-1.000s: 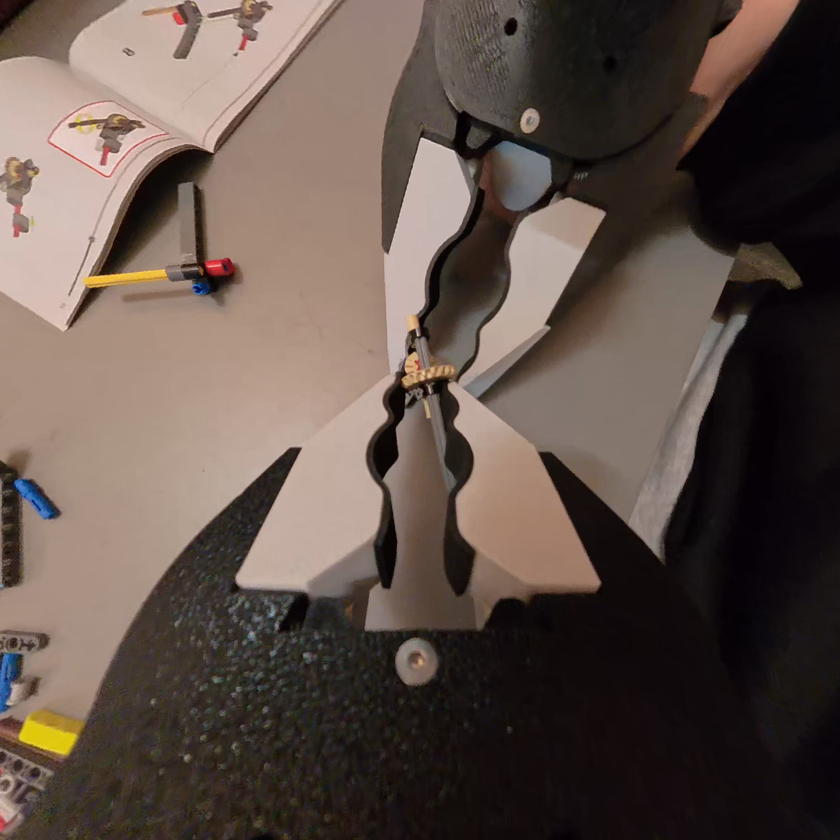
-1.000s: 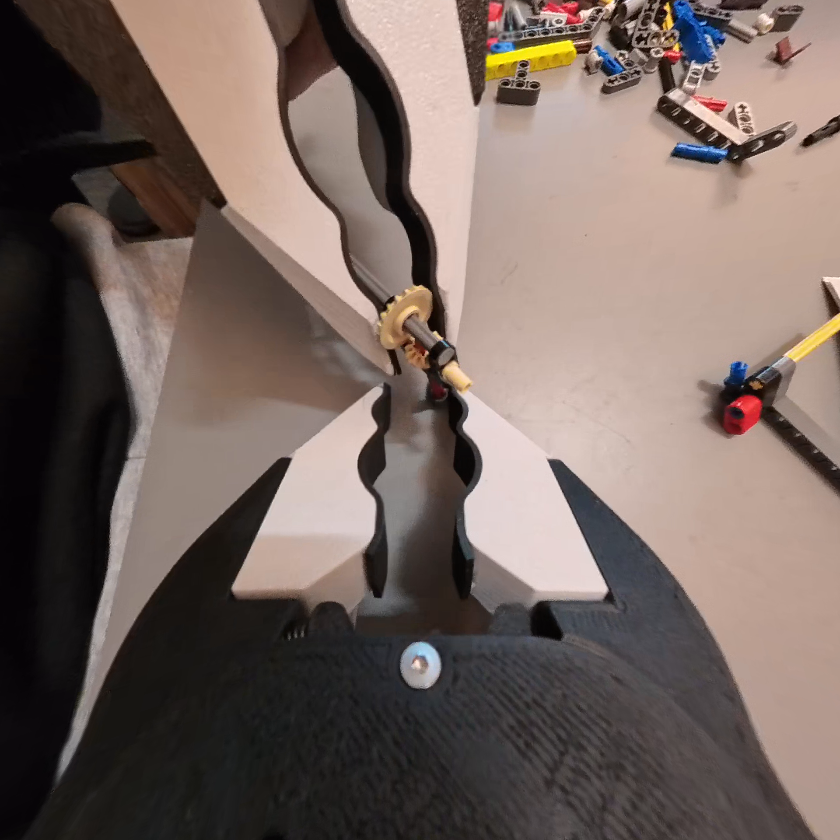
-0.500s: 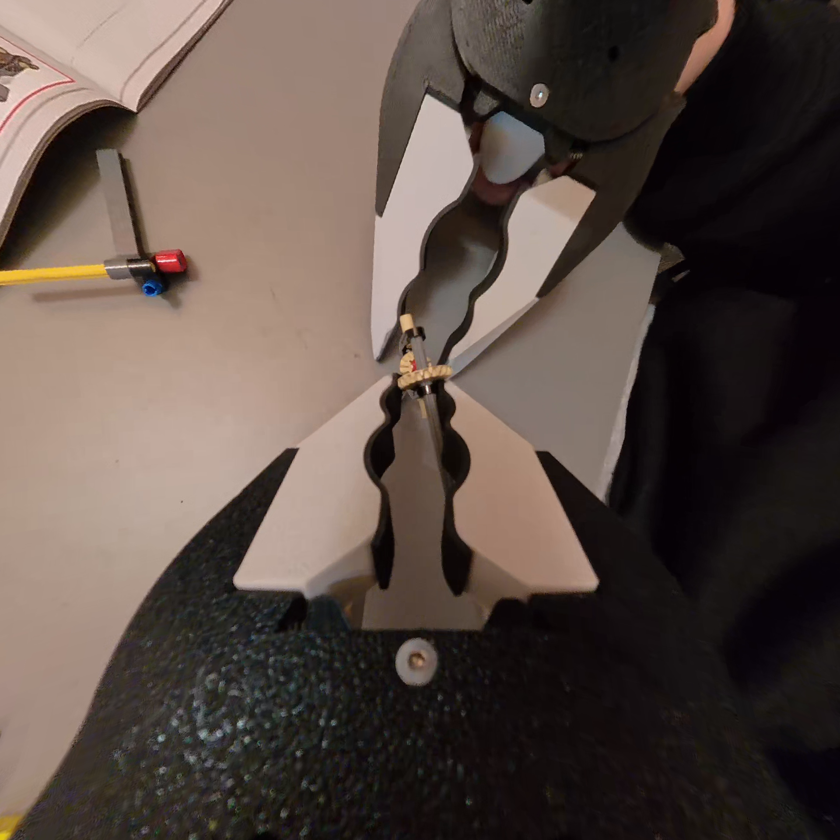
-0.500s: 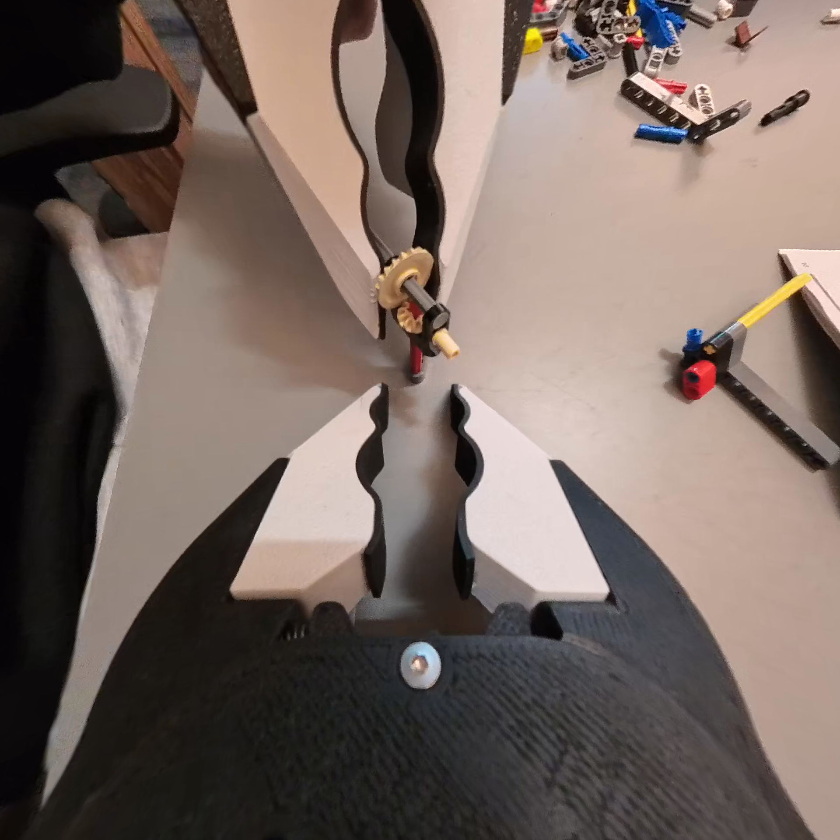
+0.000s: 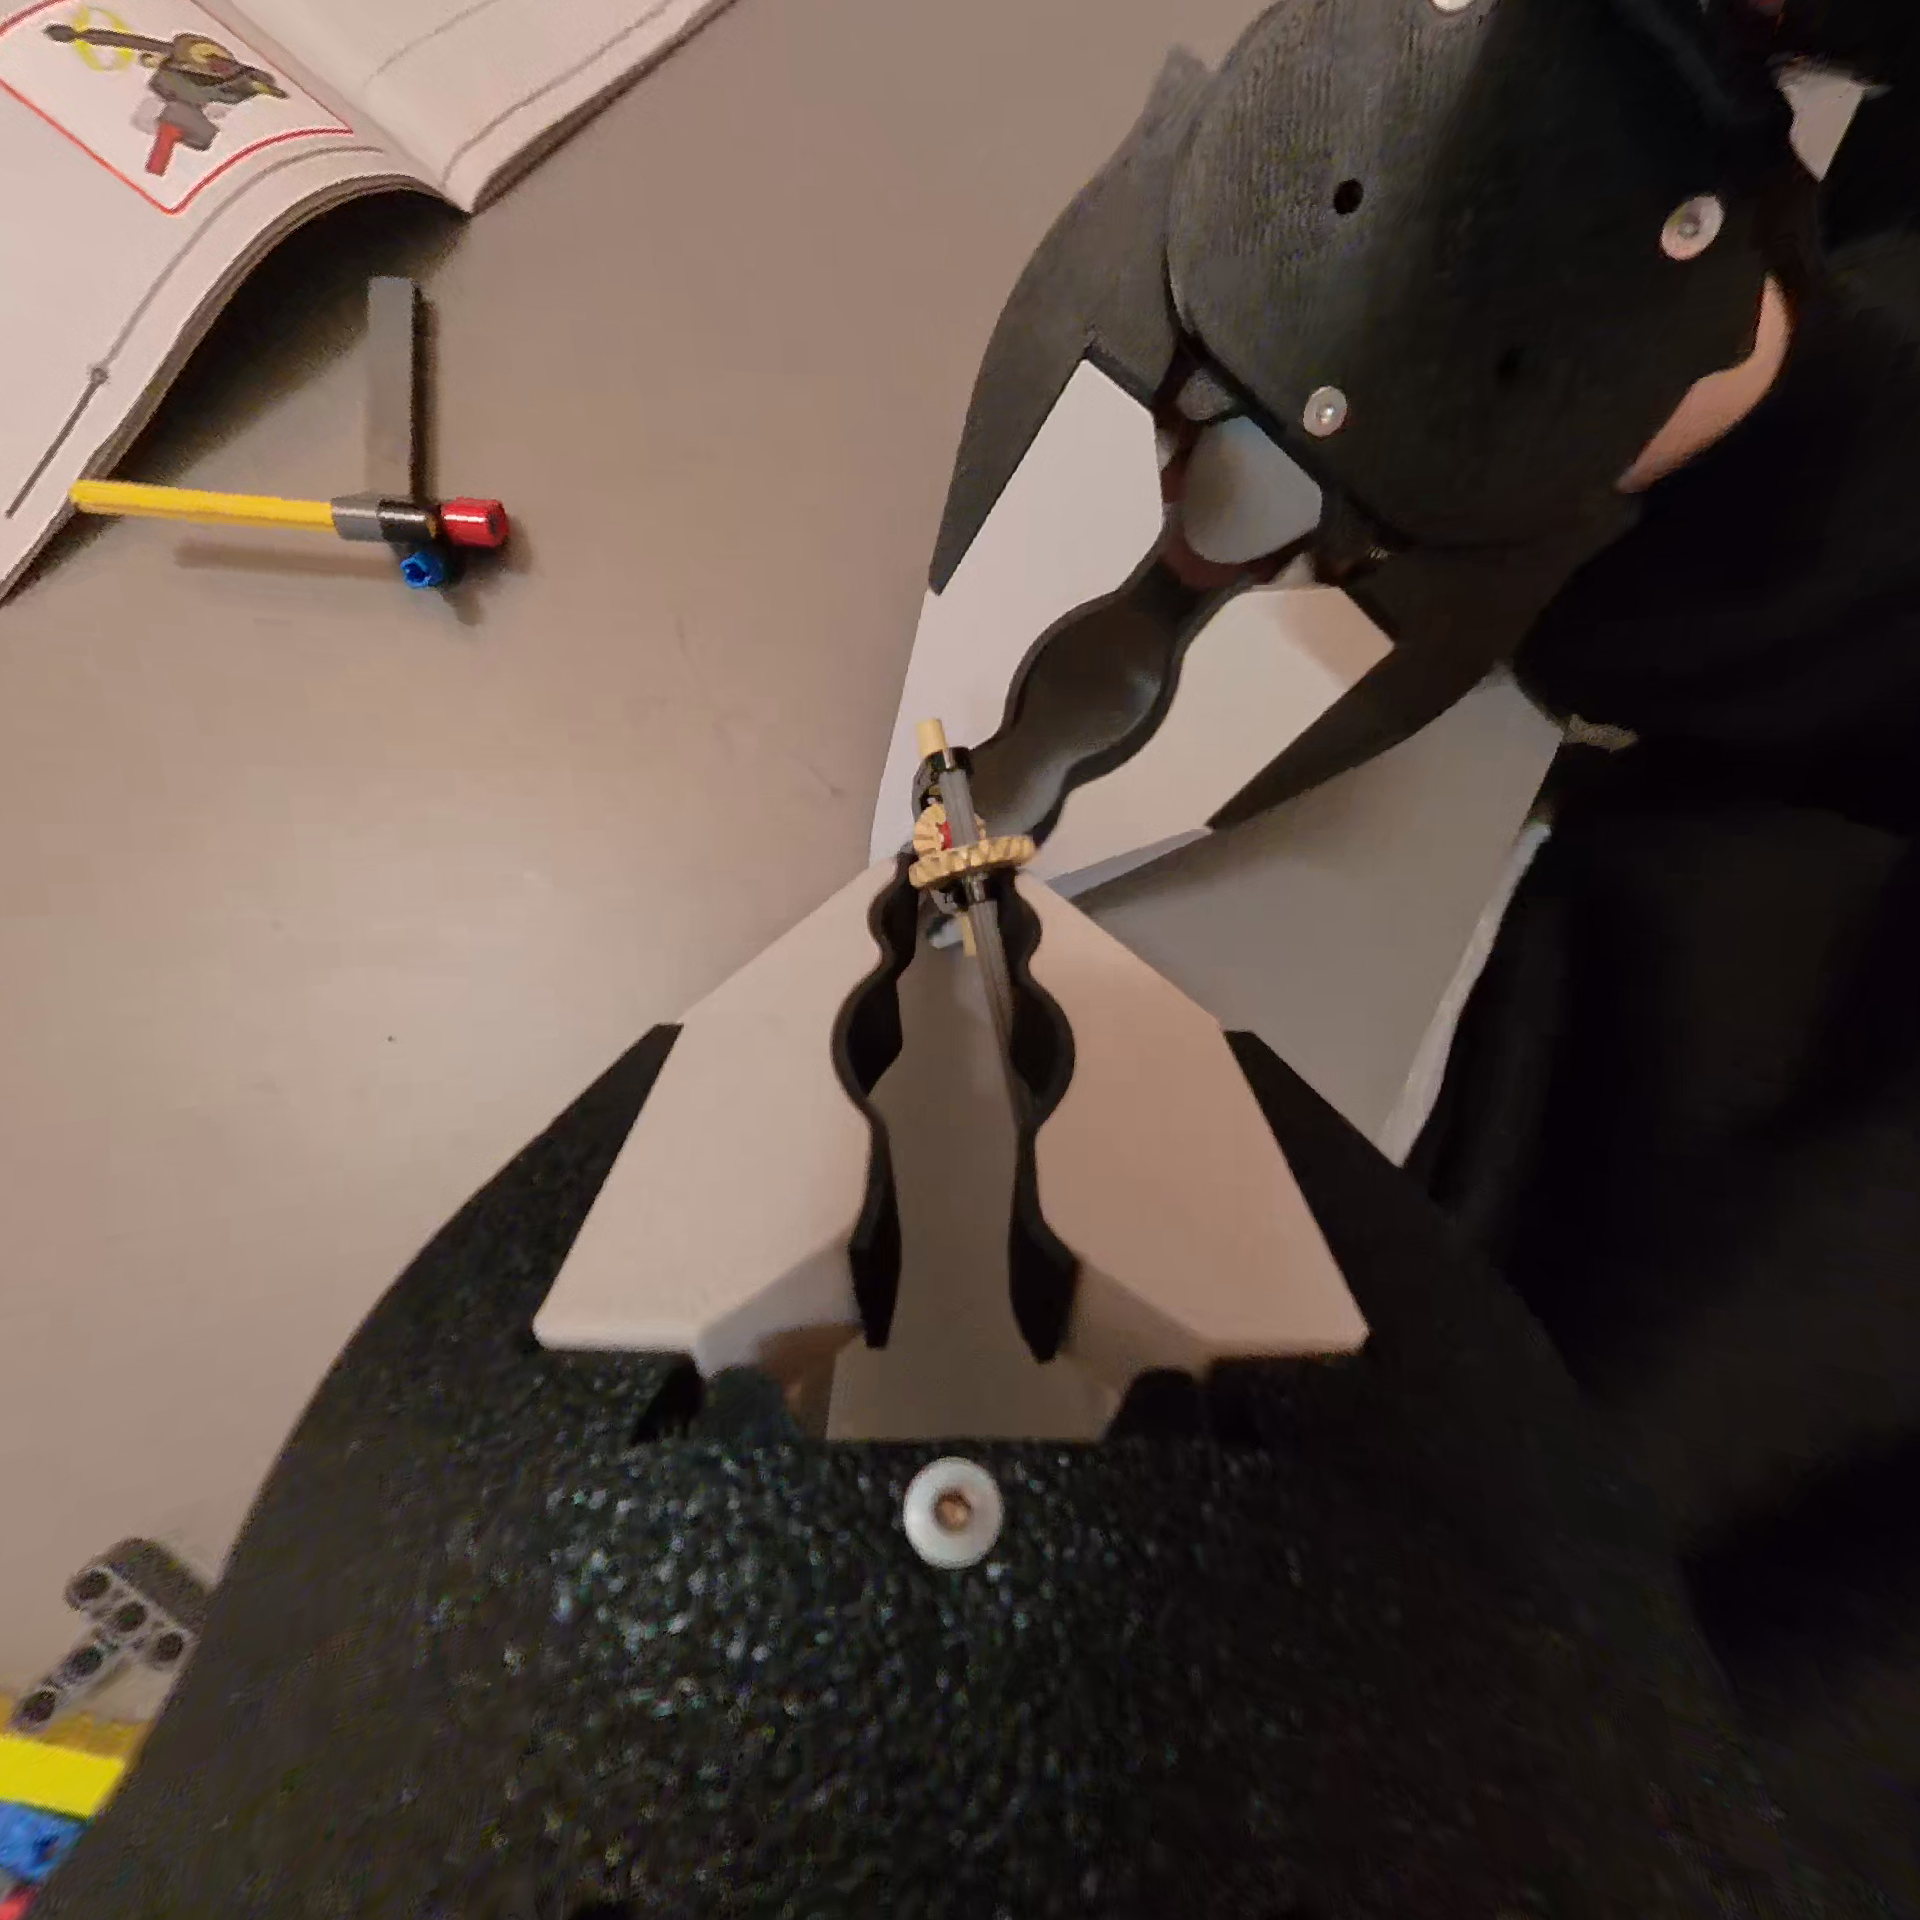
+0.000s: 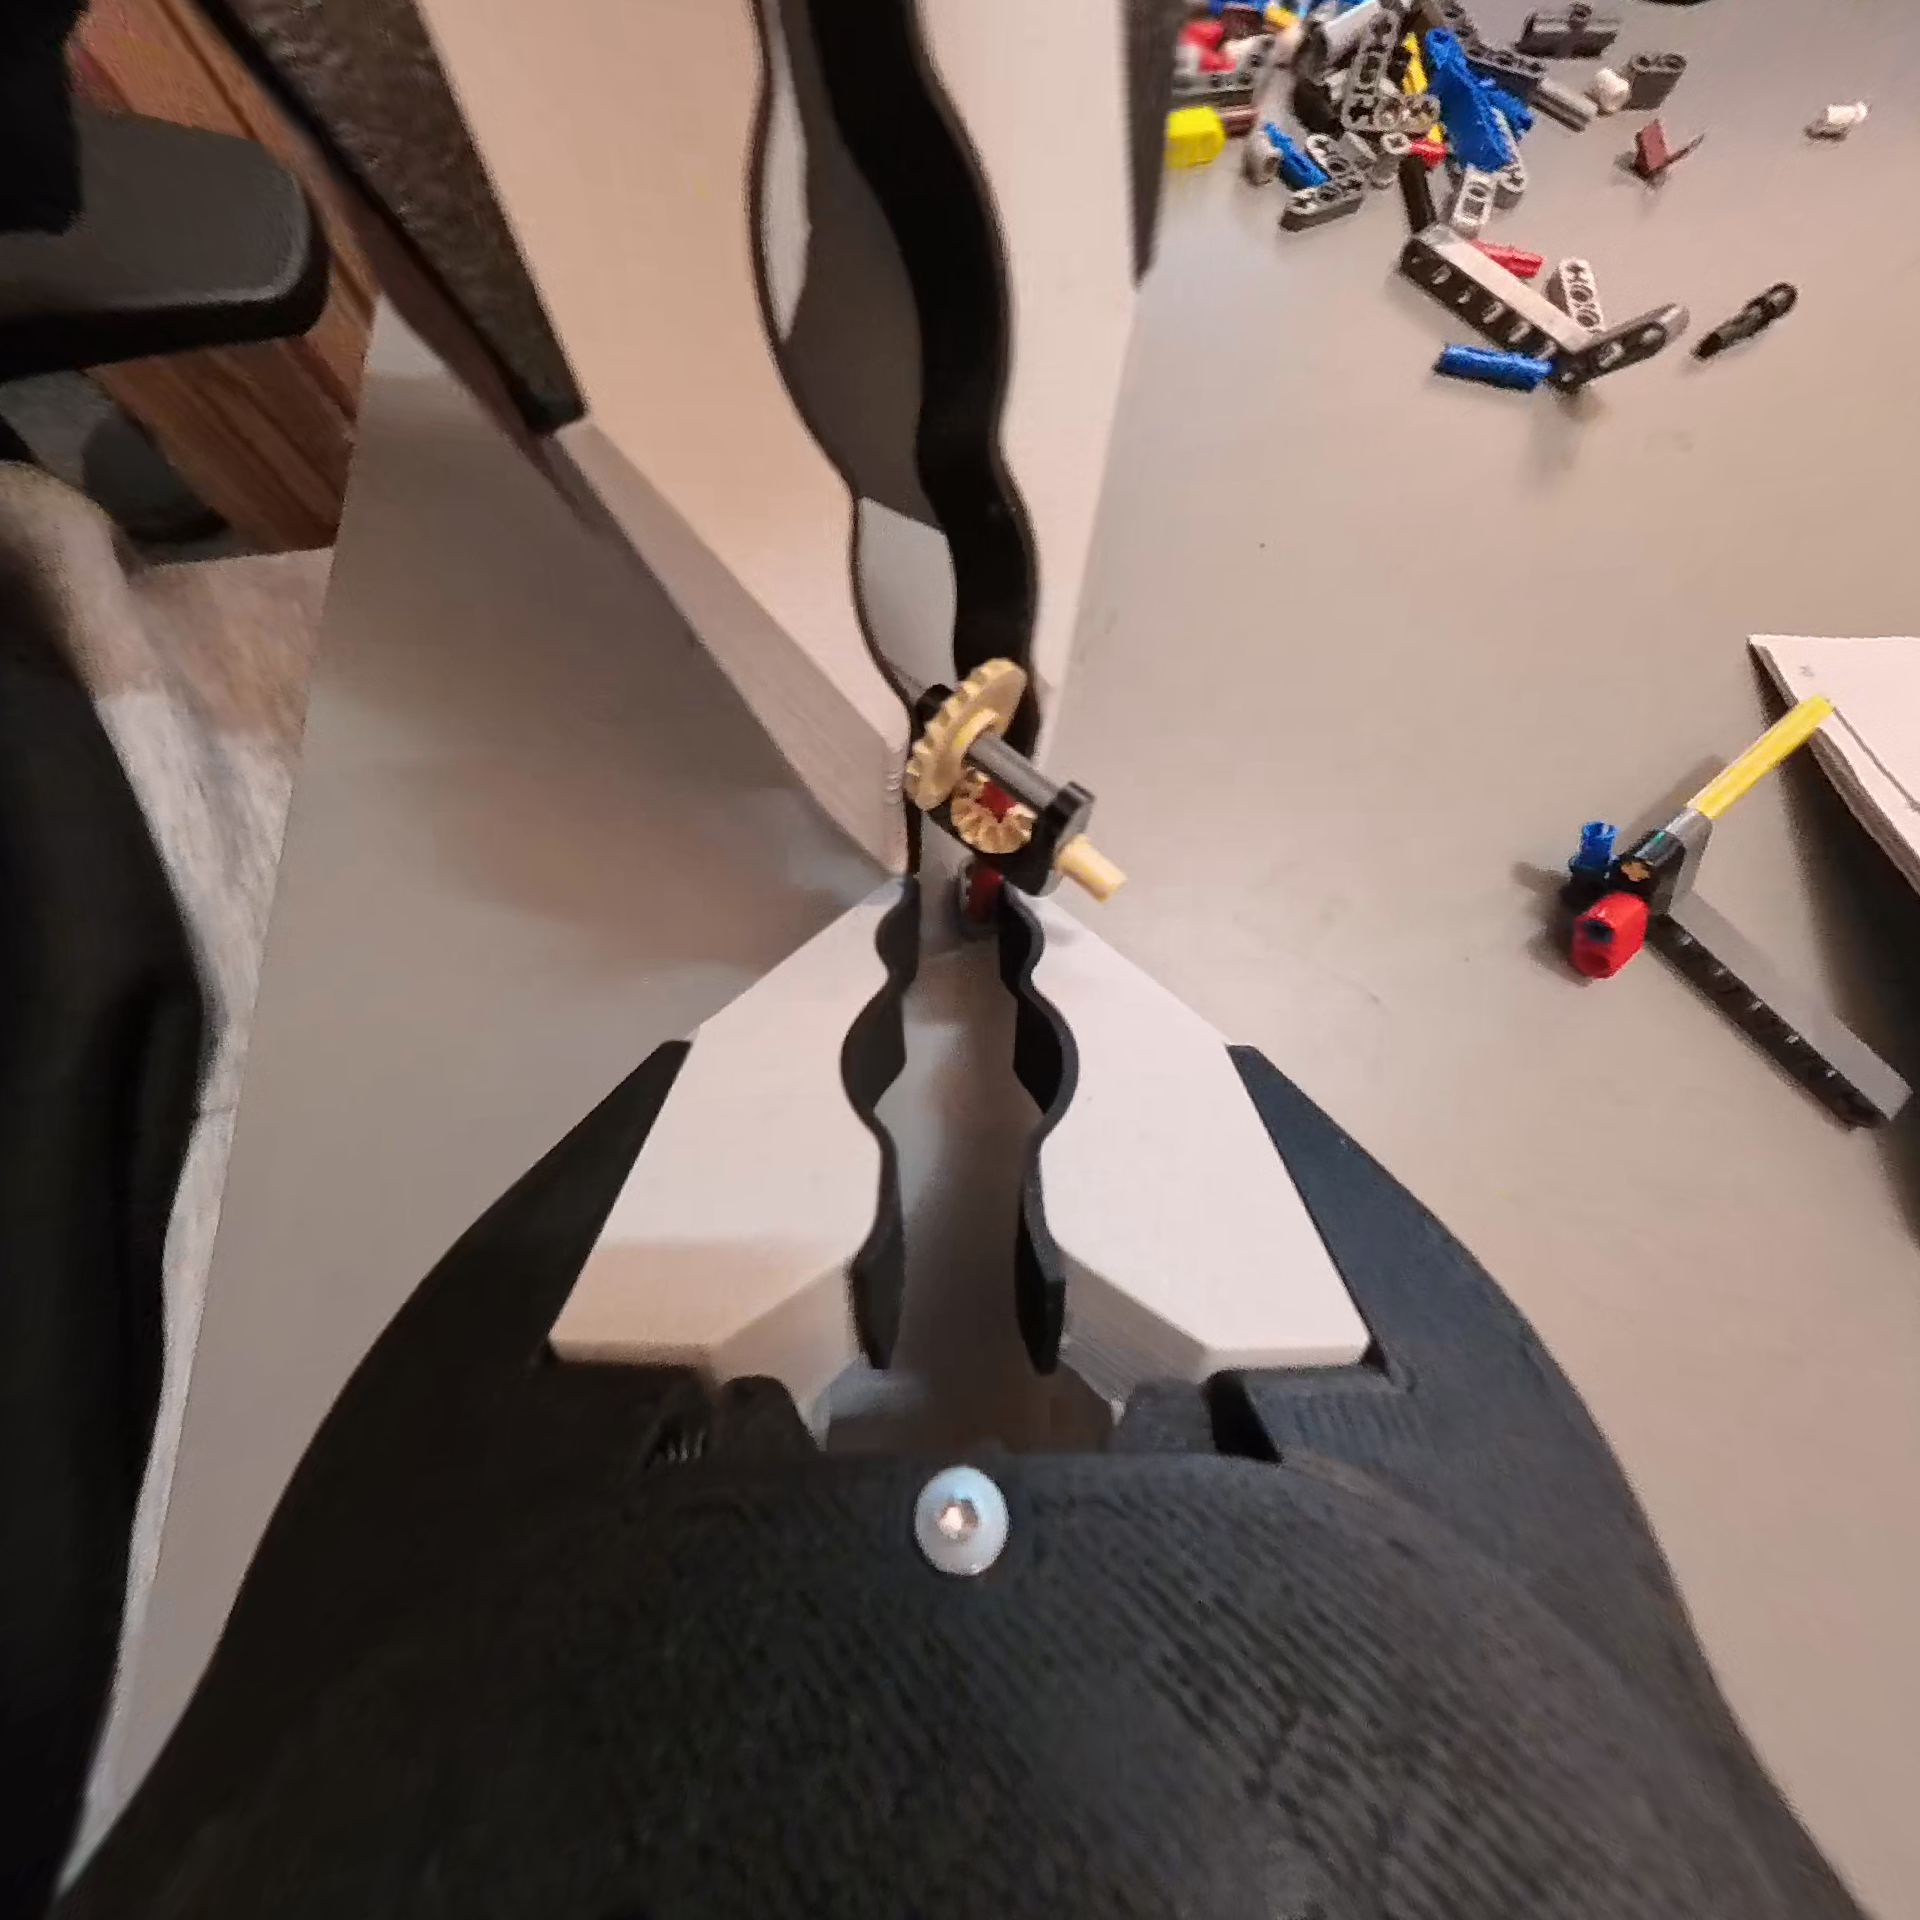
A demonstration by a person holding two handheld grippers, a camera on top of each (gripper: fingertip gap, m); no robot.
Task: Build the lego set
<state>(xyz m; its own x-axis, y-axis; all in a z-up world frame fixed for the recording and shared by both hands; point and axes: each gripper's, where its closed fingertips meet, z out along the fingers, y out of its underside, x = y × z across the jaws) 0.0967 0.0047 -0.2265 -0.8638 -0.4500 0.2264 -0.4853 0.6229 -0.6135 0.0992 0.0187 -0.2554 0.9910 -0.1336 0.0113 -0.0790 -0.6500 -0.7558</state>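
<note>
A small gear assembly [image 5: 971, 857] has two tan gears, a dark axle, a black connector, a tan pin and a red axle. My left gripper [image 5: 961, 883] is shut on the dark axle, which runs back between its fingers, and holds the assembly above the grey table. In the right wrist view the assembly [image 6: 961, 743] hangs from the left gripper's fingers [image 6: 966, 416]. My right gripper [image 6: 961, 899] meets it tip to tip. Its jaws are drawn in around the lower end of the red axle [image 6: 977, 894]. It also shows in the left wrist view [image 5: 997, 790].
An open instruction booklet [image 5: 208, 156] lies far left. Beside it is a second sub-assembly [image 5: 416, 520] with a yellow axle, red piece and grey beam, also in the right wrist view [image 6: 1621, 904]. A pile of loose pieces [image 6: 1434, 104] lies beyond. A chair armrest [image 6: 156, 260] is past the table edge.
Half a second ago my right gripper stood back from the assembly with wider jaws. It has moved in again and narrowed around the red axle. My left gripper still holds the dark axle.
</note>
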